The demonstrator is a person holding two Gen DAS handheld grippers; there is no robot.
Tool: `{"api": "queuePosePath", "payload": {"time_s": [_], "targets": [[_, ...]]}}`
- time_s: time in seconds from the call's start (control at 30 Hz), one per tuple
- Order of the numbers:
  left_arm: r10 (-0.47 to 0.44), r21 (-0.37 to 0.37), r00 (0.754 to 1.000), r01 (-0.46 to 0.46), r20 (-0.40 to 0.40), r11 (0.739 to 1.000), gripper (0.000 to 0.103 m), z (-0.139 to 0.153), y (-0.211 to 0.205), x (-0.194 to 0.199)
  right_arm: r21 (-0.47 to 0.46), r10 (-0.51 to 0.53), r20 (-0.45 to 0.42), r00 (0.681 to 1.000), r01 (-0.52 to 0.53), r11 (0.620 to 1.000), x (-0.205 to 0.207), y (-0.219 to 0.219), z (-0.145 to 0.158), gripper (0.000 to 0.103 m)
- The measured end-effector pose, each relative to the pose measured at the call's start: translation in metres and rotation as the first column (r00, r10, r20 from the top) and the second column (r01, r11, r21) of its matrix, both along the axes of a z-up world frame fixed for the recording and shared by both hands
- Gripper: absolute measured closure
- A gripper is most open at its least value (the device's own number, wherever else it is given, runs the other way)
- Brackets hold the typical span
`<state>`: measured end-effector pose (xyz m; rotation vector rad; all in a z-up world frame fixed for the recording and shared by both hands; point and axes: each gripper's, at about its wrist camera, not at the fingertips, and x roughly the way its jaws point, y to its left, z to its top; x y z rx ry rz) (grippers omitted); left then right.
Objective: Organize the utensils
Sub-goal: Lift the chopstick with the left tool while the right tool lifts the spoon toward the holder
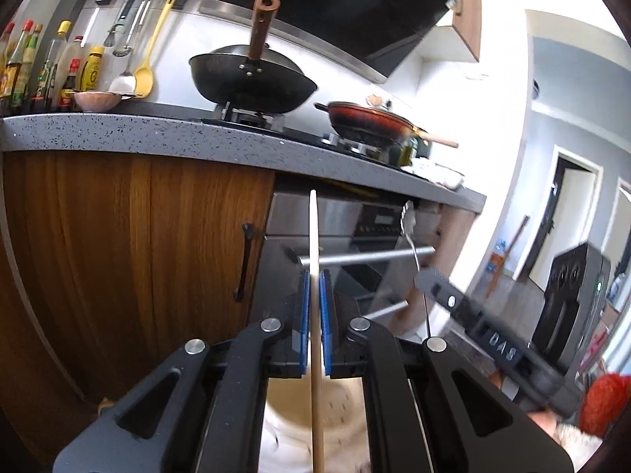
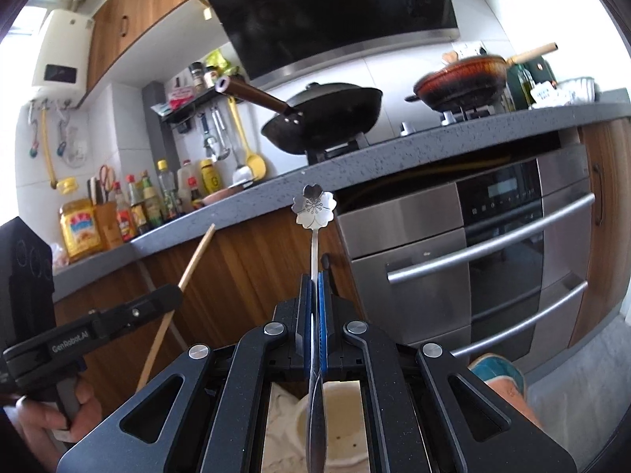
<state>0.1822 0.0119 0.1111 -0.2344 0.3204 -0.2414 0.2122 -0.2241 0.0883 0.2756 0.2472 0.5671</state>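
In the left wrist view my left gripper [image 1: 314, 276] is shut on a thin wooden chopstick [image 1: 313, 228] that stands upright between the blue pads [image 1: 304, 307]. To its right, my right gripper [image 1: 428, 276] carries a metal spoon [image 1: 408, 218]. In the right wrist view my right gripper [image 2: 315, 280] is shut on that spoon's stem, its flower-shaped end [image 2: 314, 211] pointing up. The left gripper [image 2: 175, 291] shows at the left with the chopstick [image 2: 197, 260] slanting through it. A cream utensil holder [image 2: 343, 425] with holes in its bottom sits below both grippers [image 1: 339, 410].
Ahead is a grey speckled counter [image 1: 157, 138] with a black wok [image 1: 252, 82], a red pan [image 1: 370, 122] and several sauce bottles [image 1: 59, 71]. Ladles hang on the wall [image 1: 146, 59]. Below are a wooden cabinet door [image 1: 118, 256] and a steel oven [image 2: 493, 244]. A hand [image 2: 84, 402] holds the left gripper.
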Motion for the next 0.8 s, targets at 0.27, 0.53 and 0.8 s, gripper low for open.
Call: {"api": "queuePosePath", "payload": {"time_s": [0.27, 0.53, 0.8], "targets": [[0.059, 0.029, 0.994, -0.062, 0.094, 0.998, 0.098, -0.005, -0.012, 0.027, -0.052, -0.074, -0.006, 0.997, 0.074, 0.996, 0.03, 0.019, -0.026, 0.099], [0.104, 0.103, 0.982, -0.121, 0.156, 0.987, 0.098, -0.025, -0.021, 0.024, -0.148, -0.084, 0.022, 0.996, 0.086, 0.985, 0.025, 0.03, -0.04, 0.099], [0.047, 0.108, 0.996, -0.055, 0.076, 0.993, 0.098, -0.024, -0.009, -0.004, -0.179, -0.035, -0.006, 0.999, 0.033, 0.983, -0.002, 0.018, -0.04, 0.099]]}}
